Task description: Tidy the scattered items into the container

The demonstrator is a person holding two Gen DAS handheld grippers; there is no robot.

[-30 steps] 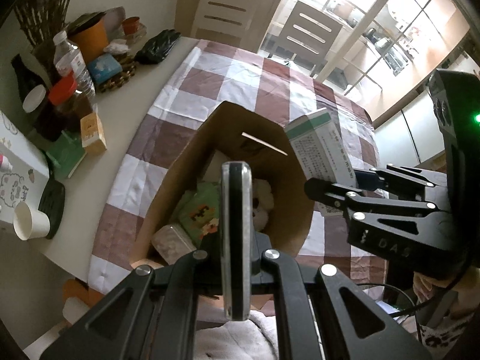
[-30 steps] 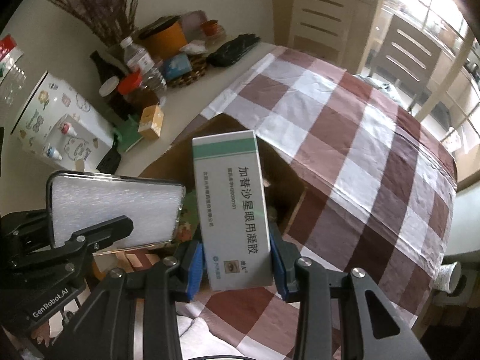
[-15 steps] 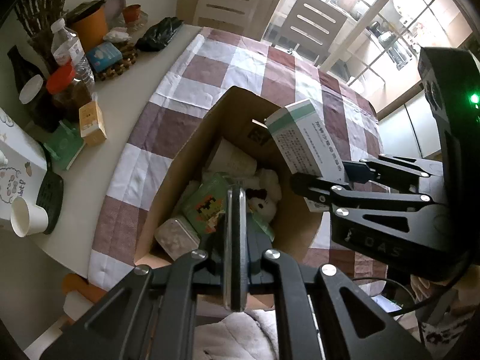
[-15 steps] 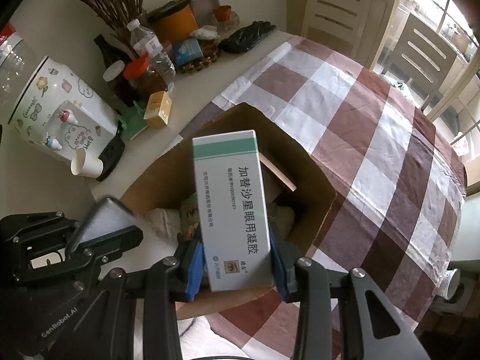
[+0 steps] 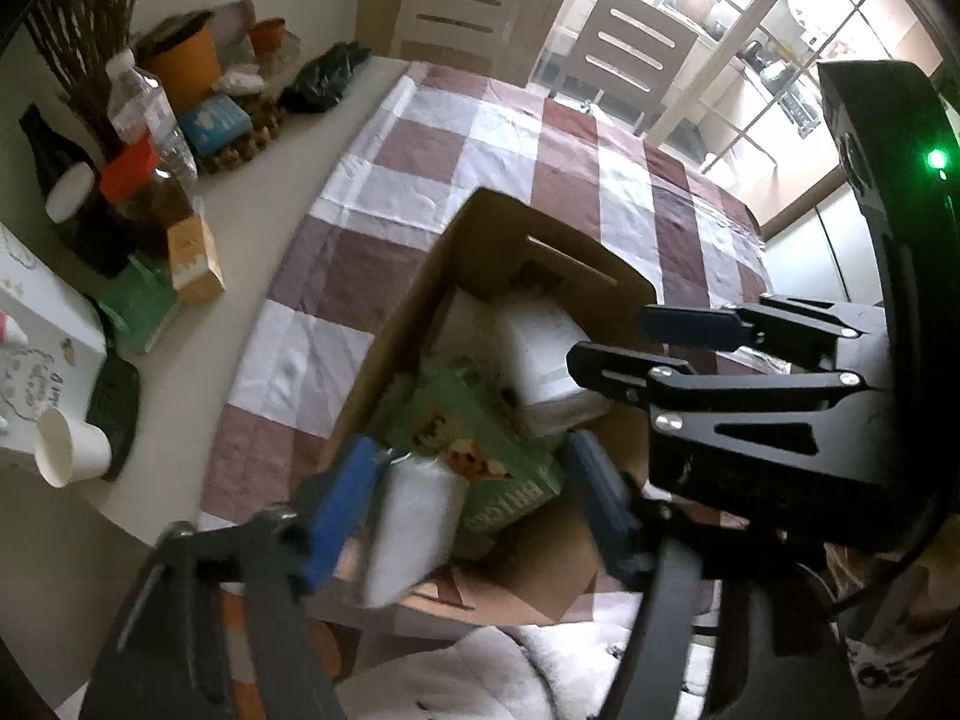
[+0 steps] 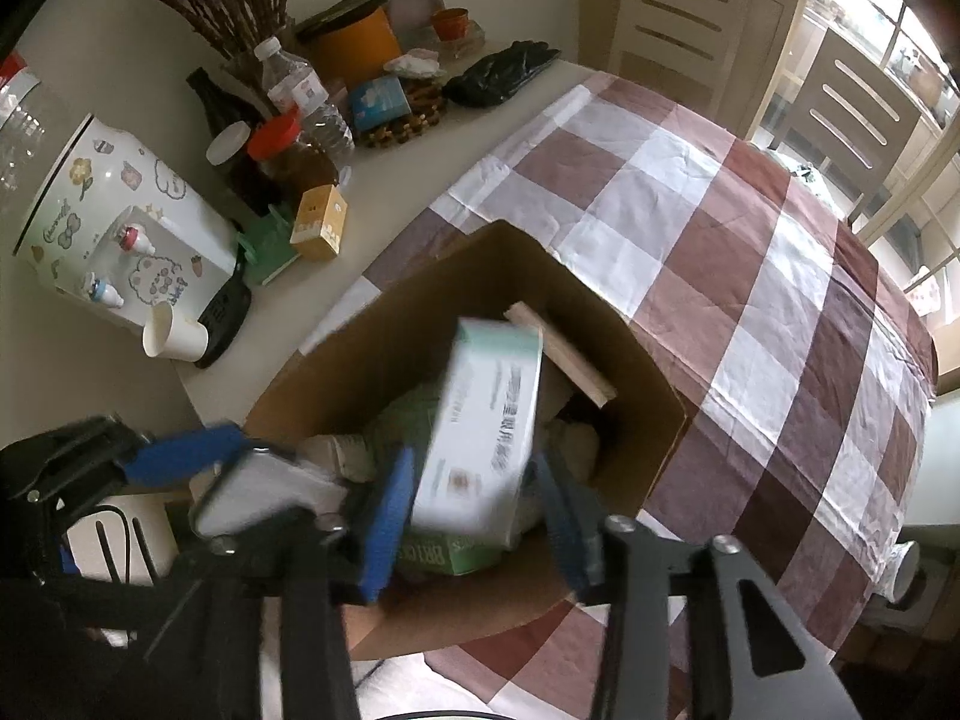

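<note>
A: You are holding both grippers over the open brown cardboard box (image 6: 600, 360), and both are spread wide. Your right gripper (image 6: 474, 516) is gripping nothing: the white carton with the green band (image 6: 486, 432) is lying tilted between its blue pads without clearly touching either, on top of the pile inside the box.

B: And the left one?

A: Your left gripper (image 5: 468, 498) is released too. The flat silver-edged phone-like slab (image 5: 408, 531) is sitting just beside its left pad, at the near wall of the box; blur is hiding whether it is resting yet.

B: How are these going to handle?

A: I am judging the carton light and stiff but crushable, so you are best taking it across its narrow sides. The slab is looking rigid and slick; you are safest pinching it across its thin edges.

B: Anything left outside?

A: Nothing is showing on the checked cloth (image 6: 750, 252) around the box.
</note>
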